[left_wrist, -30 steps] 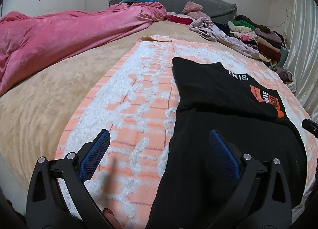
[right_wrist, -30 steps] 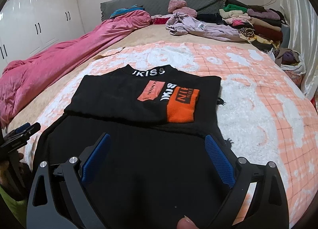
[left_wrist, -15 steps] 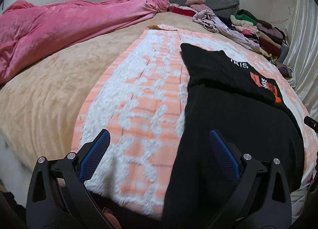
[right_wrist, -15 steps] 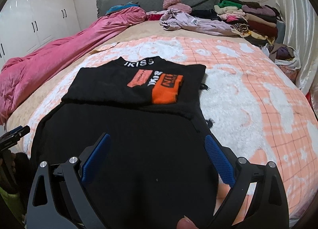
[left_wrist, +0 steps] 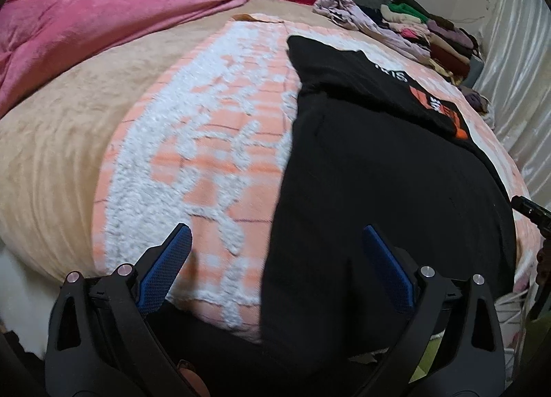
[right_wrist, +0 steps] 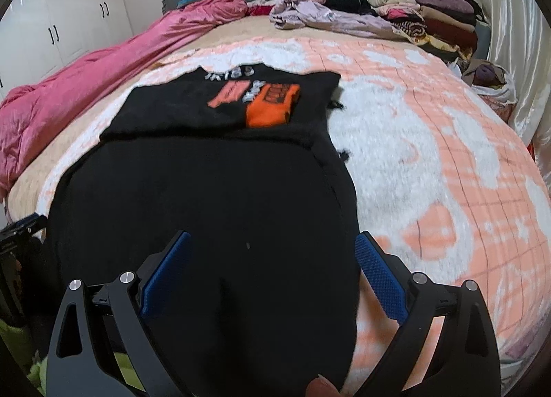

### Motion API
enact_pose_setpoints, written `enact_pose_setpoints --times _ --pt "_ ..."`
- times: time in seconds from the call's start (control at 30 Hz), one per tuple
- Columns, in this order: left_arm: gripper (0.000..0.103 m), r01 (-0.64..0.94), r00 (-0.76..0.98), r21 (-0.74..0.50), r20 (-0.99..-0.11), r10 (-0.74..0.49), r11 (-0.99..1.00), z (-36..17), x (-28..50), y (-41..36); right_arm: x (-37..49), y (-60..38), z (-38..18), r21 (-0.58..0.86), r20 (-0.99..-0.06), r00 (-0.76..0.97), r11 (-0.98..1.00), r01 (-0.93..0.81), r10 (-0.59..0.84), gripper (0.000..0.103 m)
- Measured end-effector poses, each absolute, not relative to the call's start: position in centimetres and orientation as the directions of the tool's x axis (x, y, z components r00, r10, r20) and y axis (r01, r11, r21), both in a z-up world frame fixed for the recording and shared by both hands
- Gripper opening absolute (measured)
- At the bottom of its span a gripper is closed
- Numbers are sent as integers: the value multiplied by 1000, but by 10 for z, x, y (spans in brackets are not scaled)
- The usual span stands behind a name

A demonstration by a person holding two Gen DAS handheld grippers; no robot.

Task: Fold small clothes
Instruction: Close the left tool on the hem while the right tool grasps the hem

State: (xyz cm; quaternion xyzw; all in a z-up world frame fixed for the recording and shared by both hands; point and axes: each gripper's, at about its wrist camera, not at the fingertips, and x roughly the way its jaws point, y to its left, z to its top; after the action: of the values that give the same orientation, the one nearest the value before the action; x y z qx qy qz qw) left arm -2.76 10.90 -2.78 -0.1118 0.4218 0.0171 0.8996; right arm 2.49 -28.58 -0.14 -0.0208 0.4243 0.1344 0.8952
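Observation:
A black garment [right_wrist: 213, 197] with an orange patch [right_wrist: 272, 109] and white lettering lies flat on the peach-and-white blanket [right_wrist: 430, 163]; its upper part is folded down over the body, and its lower end hangs over the bed's front edge. My right gripper [right_wrist: 272, 269] is open, hovering over the garment's lower middle. In the left wrist view the same garment [left_wrist: 378, 173] fills the right half. My left gripper [left_wrist: 275, 266] is open above the garment's left edge near the bed's front, holding nothing.
A pink quilt [right_wrist: 86, 87] lies along the bed's left side. A lilac cloth [right_wrist: 327, 16] and a pile of folded clothes [right_wrist: 430, 14] sit at the head, right. A white curtain [right_wrist: 509, 35] hangs at the right, white wardrobes [right_wrist: 51, 18] at the left.
Both grippers have drawn back toward the bed's front edge and lower, so the garment's hanging end and the bed's edge now show. Both stayed open. The garment has not moved.

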Motion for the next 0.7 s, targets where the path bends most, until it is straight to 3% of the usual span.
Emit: enact_pose_setpoints --times 0.23,0.53,0.7 --pt "84 -94 618 -210 -778 -108 973 -37 -31 99 6 -303 -15 55 -808 561 971 -234 181 95" --pt "55 -77 596 -214 -793 -127 974 -44 -35 93 -16 -329 -35 126 -855 475 972 -198 208 94" --pt "42 -67 592 -200 -797 -123 977 -46 -39 92 -25 -327 -44 165 -868 431 962 -219 247 74"
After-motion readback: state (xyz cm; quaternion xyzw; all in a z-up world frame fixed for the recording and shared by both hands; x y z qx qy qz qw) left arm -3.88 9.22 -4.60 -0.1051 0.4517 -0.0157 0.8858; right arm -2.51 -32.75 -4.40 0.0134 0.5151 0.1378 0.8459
